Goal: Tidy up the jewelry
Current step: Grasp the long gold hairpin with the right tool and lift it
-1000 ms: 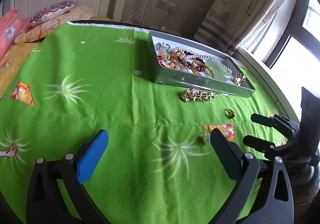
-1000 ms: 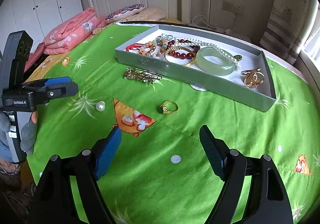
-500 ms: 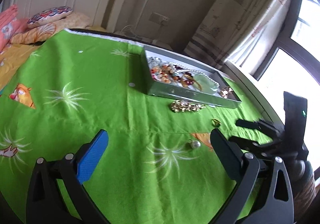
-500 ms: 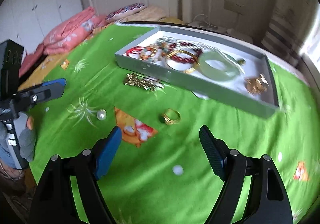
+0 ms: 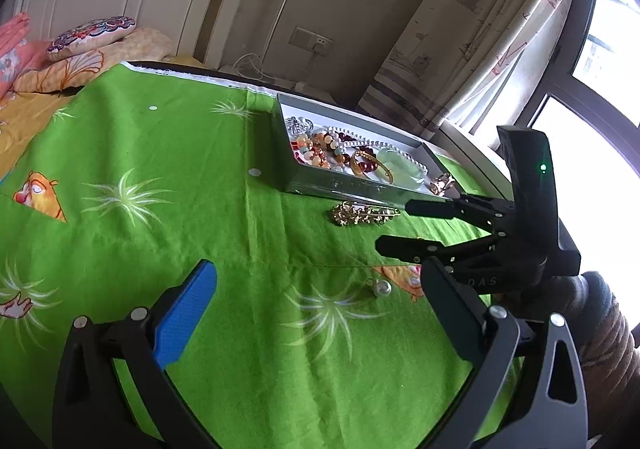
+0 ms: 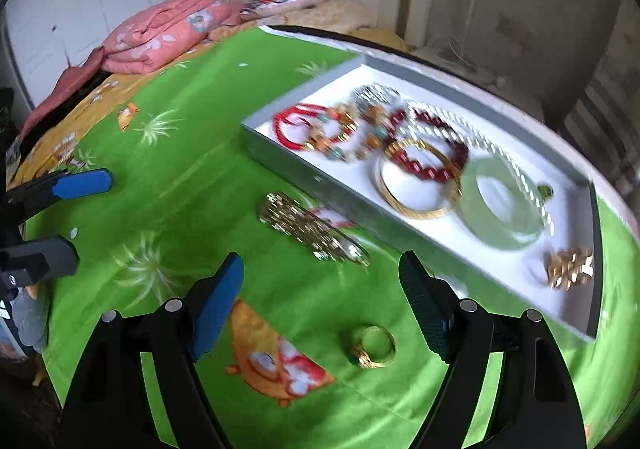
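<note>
A grey tray (image 6: 304, 179) (image 5: 340, 187) on the green cloth holds bead bracelets, a gold bangle (image 6: 416, 185), a pale jade bangle (image 6: 502, 205) and a gold ornament (image 6: 570, 269). Loose on the cloth lie a gold chain bracelet (image 6: 312, 229) (image 5: 362, 213), a gold ring (image 6: 372, 347) and a pearl earring (image 5: 382, 287). My right gripper (image 6: 320, 309) is open and empty, low over the cloth with the ring between its fingers' line; it also shows in the left wrist view (image 5: 394, 225). My left gripper (image 5: 316, 313) is open and empty, just short of the pearl.
The green cloth (image 5: 160, 169) covers a round table beside a bed with pink bedding (image 6: 160, 33) and pillows (image 5: 90, 33). A curtain (image 5: 480, 29) and window stand at the right. The table edge runs just behind the tray.
My right gripper has moved forward and down toward the ring and chain; the pearl has left its view. My left gripper has shifted little, and the right gripper now reaches further into its view.
</note>
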Tool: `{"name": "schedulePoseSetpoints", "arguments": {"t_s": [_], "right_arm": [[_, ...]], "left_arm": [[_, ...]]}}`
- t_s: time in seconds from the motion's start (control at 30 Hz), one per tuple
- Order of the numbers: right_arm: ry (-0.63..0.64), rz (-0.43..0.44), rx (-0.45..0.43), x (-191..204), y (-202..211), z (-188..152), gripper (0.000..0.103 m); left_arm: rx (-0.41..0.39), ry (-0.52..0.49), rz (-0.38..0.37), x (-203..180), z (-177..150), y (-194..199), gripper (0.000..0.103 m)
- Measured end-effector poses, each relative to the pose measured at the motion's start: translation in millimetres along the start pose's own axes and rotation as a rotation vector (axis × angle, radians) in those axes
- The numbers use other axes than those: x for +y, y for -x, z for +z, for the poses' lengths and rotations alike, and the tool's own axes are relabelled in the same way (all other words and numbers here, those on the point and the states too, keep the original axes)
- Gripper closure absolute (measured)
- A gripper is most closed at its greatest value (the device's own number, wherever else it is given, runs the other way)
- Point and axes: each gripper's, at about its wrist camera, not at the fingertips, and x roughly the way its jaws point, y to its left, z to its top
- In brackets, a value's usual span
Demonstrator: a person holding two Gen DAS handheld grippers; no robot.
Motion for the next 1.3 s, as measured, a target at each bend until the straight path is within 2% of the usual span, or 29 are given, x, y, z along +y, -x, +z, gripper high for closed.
{"name": "schedulePoseSetpoints", "arguments": {"t_s": [0.13, 0.2, 0.27, 0.33, 0.4, 0.6, 0.9, 1.03, 1.2, 1.3], "right_arm": [[0.049, -0.002, 0.014, 9, -6, 10, 0.026], [0.069, 0.025, 0.034, 13, -13, 14, 0.026], [0.110, 0.039, 0.037, 21, -17, 18, 0.030], [0.143, 0.068, 0.063, 28, -21, 20, 0.047], [0.161, 0.113, 0.087, 35, -19, 22, 0.053], [0.167, 0.098, 0.095, 40, -17, 21, 0.054], [0.019, 0.184, 0.075, 19, -17, 20, 0.054], [0.011, 0.152, 0.073, 20, -18, 21, 0.054], [0.029, 0.062, 0.072, 25, -22, 21, 0.054], [0.014, 0.018, 0.068, 25, -23, 21, 0.049]], "left_arm": [[-0.003, -0.001, -0.003, 0, 0, 1, 0.002], [-0.007, 0.001, -0.002, 0, 0, 1, 0.002], [-0.006, 0.003, -0.003, 0, 0, 1, 0.002], [-0.008, 0.004, -0.005, 0, -1, 1, 0.002], [-0.011, 0.005, -0.006, 1, 0, 2, 0.002], [-0.019, 0.010, -0.016, 3, 0, 5, 0.002], [-0.014, 0.004, -0.007, 0, -1, 5, 0.002], [-0.011, 0.002, -0.002, -1, -1, 3, 0.002], [-0.012, 0.002, -0.002, -2, -1, 2, 0.002], [-0.013, 0.003, -0.003, -2, 0, 1, 0.002]]}}
